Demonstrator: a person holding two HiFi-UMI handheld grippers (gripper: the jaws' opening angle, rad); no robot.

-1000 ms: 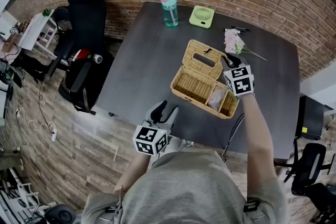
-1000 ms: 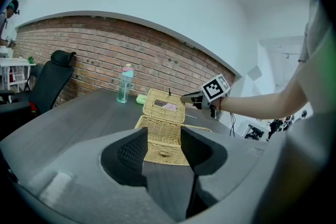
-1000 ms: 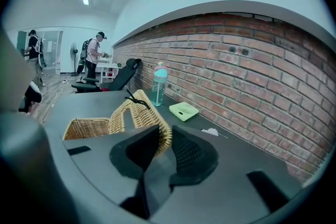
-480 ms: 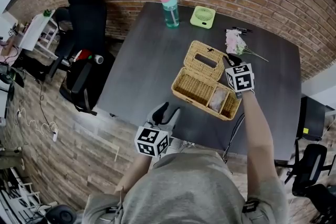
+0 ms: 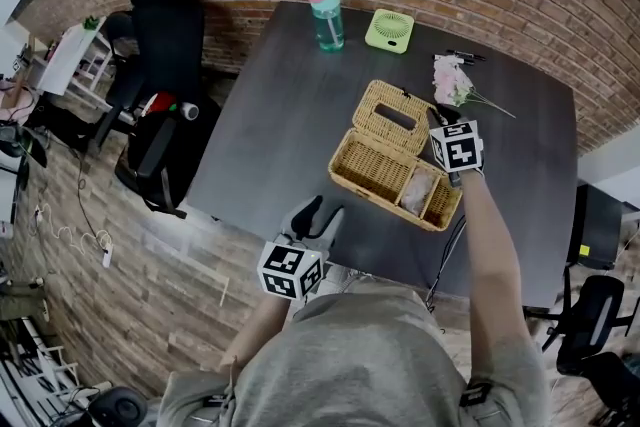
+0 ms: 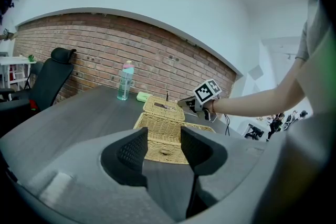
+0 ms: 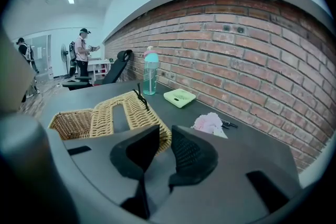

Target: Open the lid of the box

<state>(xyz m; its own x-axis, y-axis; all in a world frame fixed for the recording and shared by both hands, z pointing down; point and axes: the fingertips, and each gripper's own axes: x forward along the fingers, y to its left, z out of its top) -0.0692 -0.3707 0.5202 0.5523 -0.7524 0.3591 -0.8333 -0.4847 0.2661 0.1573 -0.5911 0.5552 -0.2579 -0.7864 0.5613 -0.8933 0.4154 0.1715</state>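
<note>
Low in the frame, left of centre, the left gripper (image 5: 320, 212) hangs over the near edge of the table (image 5: 270, 115). Its jaws are spread and empty, and the box (image 5: 372, 165) lies well apart from it, up and to the right; in the left gripper view the box (image 6: 157, 124) shows straight ahead through the gap.

The wicker box sits at the middle of the frame, and its lid (image 5: 375, 100) is raised and tilted back behind it. A pale packet (image 5: 417, 190) lies in the box's right end.

Right of centre, the right gripper (image 5: 436, 122) meets the lid's right corner. The right gripper view shows the narrow jaws clenched on the lid's rim (image 7: 161, 140).

Counted: two grippers, one box, one lid. Across the top of the frame, from the left, are one black chair (image 5: 165, 15), one bottle (image 5: 323, 15), one green fan (image 5: 387, 30) and one bunch of pink flowers (image 5: 448, 80).
</note>
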